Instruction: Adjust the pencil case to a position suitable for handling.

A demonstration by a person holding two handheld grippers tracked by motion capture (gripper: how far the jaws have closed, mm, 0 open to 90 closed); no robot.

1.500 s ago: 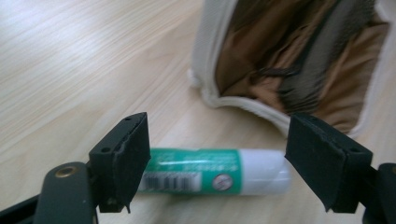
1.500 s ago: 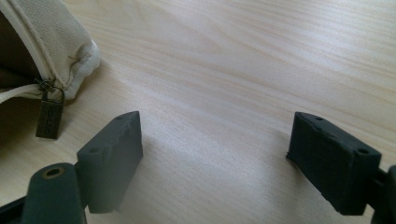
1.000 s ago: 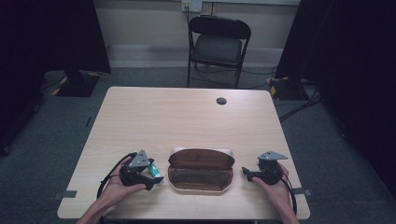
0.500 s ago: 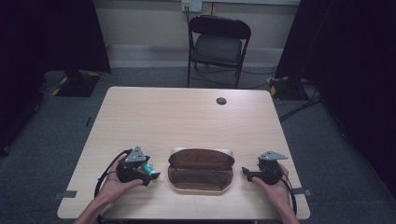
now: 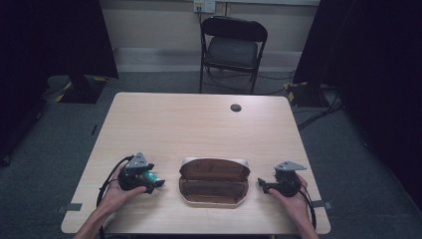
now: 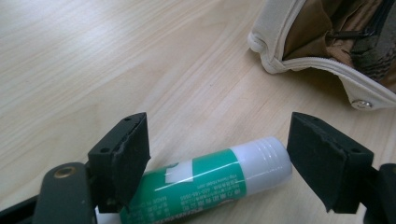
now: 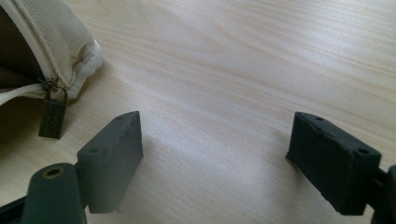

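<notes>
Now a glue stick (image 6: 219, 179) is straddled by the wide-open left gripper (image 6: 218, 154).
It lies on the table (image 5: 199, 124), touched by one jaw, just beside the unzipped pencil case (image 5: 214, 181); contents are unclear. The right gripper (image 7: 229, 161) is spread, empty.

Item count: one table (image 5: 199, 124); one open pouch (image 5: 214, 181); one glue stick (image 6: 210, 179); two grippers, left (image 5: 149, 182) and right (image 5: 264, 187); one zip pull (image 7: 52, 116); one chair (image 5: 231, 47); one small dark disc (image 5: 236, 107).
</notes>
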